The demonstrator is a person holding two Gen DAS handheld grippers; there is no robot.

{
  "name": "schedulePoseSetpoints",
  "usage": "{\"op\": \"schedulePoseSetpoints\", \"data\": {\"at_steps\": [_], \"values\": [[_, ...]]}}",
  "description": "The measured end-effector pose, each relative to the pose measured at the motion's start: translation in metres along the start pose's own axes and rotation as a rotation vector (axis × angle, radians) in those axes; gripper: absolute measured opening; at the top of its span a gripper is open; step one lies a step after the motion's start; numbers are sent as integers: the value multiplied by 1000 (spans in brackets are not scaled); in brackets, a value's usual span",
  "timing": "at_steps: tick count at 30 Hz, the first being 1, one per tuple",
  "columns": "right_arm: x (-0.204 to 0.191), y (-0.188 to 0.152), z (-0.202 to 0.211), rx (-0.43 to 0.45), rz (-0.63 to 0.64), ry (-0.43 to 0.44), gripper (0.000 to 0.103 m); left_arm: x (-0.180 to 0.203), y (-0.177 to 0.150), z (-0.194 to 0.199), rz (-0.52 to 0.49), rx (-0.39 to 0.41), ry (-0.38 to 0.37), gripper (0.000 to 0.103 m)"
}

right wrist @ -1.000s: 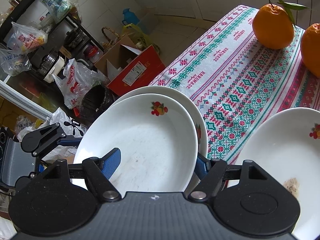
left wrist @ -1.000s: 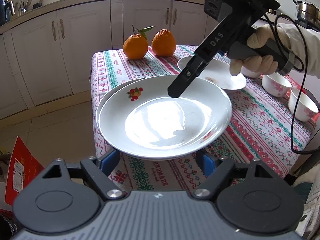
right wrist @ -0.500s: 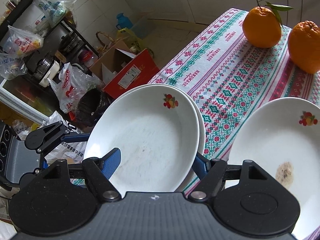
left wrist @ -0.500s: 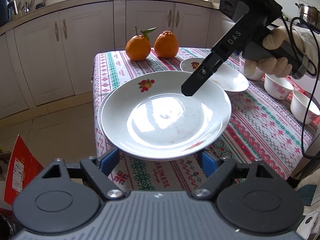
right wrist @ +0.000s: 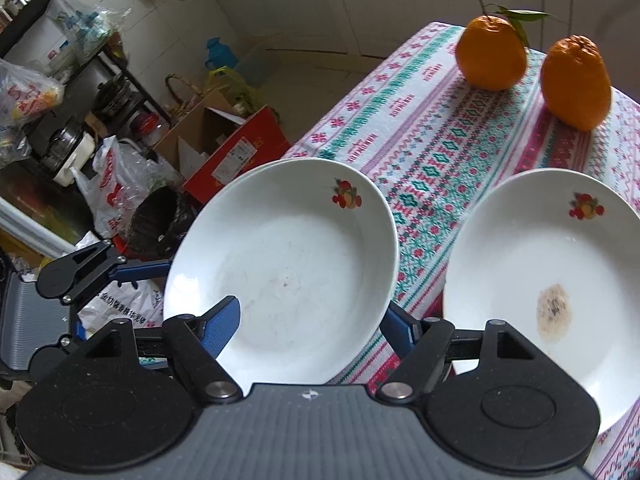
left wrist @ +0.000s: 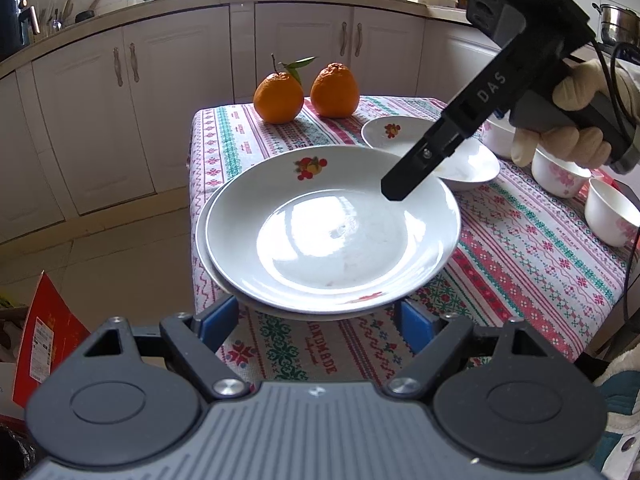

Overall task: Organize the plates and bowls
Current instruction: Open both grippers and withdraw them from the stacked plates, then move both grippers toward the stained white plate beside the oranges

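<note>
Two white plates with a fruit motif lie stacked at the table's near left corner: the top plate (left wrist: 332, 232) (right wrist: 280, 272) rests in the lower plate (left wrist: 202, 248). My left gripper (left wrist: 316, 322) stands open at the stack's near rim, which hides its pad tips. My right gripper (right wrist: 312, 322) is open too. Its left pad hangs over the top plate's inside and its right pad sits just outside the rim. In the left wrist view the right gripper (left wrist: 396, 192) hovers above the plate's right rim, apart from it. A third plate (right wrist: 540, 272) (left wrist: 468, 164) with a brown stain lies to the right.
Two oranges (left wrist: 279, 98) (left wrist: 335, 90) stand at the table's far end. Three small flowered bowls (left wrist: 560, 176) (left wrist: 612, 216) (left wrist: 498, 136) sit along the right side, under a gloved hand (left wrist: 560, 144). The stack overhangs the table corner. A red box (left wrist: 44, 344) lies on the floor.
The top plate has gone from tilted and offset to lying level in the lower plate. My right gripper has drawn back to the right and slightly up. The left gripper has stayed put.
</note>
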State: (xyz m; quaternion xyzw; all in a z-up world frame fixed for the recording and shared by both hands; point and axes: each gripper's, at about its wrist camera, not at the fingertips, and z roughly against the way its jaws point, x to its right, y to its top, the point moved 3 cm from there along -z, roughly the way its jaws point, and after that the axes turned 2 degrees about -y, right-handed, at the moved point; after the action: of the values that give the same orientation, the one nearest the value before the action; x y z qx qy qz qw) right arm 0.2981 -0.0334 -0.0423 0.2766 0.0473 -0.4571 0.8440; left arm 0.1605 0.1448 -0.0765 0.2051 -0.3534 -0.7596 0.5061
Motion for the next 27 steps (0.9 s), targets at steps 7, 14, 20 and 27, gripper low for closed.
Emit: {"op": "schedulePoseSetpoints", "data": {"at_steps": [7, 14, 20, 27], "values": [[-2, -8, 1, 13, -7, -2, 81, 3, 0, 0, -9, 2, 6, 86], [-12, -21, 19, 85, 18, -29, 91, 12, 1, 8, -23, 14, 15, 90], [-15, -45, 37, 183, 31, -134, 97, 25, 6, 19, -45, 35, 24, 93], [-17, -87, 55, 319, 57, -351, 103, 43, 18, 26, -79, 47, 50, 98]]}}
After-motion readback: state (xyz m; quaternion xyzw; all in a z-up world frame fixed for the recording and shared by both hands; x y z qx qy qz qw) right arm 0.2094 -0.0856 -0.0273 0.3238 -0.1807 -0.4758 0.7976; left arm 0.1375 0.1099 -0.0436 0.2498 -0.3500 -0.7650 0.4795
